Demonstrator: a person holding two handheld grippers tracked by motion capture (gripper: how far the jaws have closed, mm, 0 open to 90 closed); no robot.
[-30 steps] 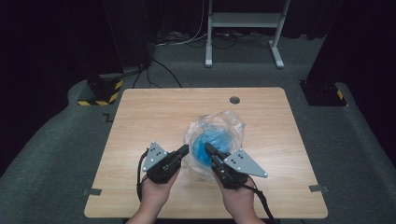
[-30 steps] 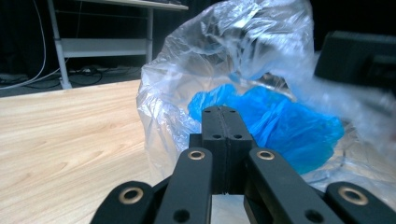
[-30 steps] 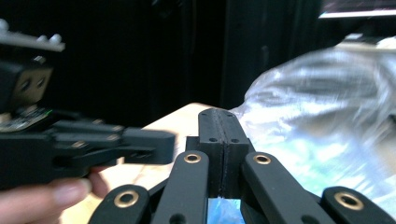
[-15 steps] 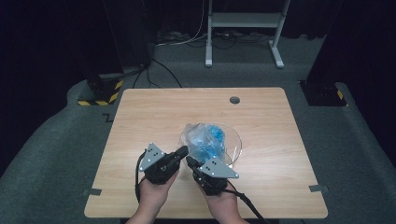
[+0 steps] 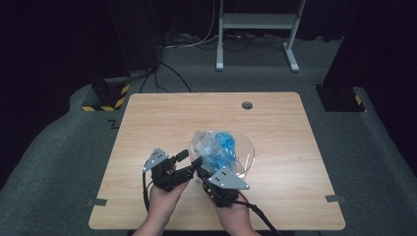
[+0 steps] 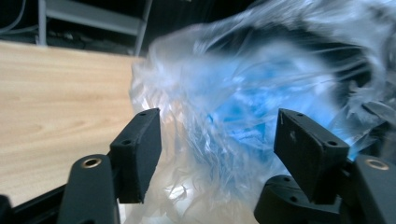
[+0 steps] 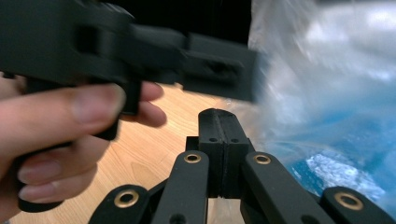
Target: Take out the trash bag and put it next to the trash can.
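Observation:
A crumpled clear plastic bag with blue contents lies on the wooden table, right of centre. My left gripper is at the bag's near left edge. Its jaws have just been opening and stand apart in the left gripper view, with loose bag film between them and neither pad pressing it. My right gripper sits just beside it, jaws shut. The bag rises right beside its tip; whether film is pinched I cannot tell. The left gripper and its hand cross above.
A round cable hole sits near the table's far edge. Grey tape marks lie at the near corners. On the floor beyond stand a white metal frame, cables and a black-yellow striped block.
Left jaws have opened off the bag. The right gripper came down and leftward to beside the left one. The bag has sunk and spread on the table.

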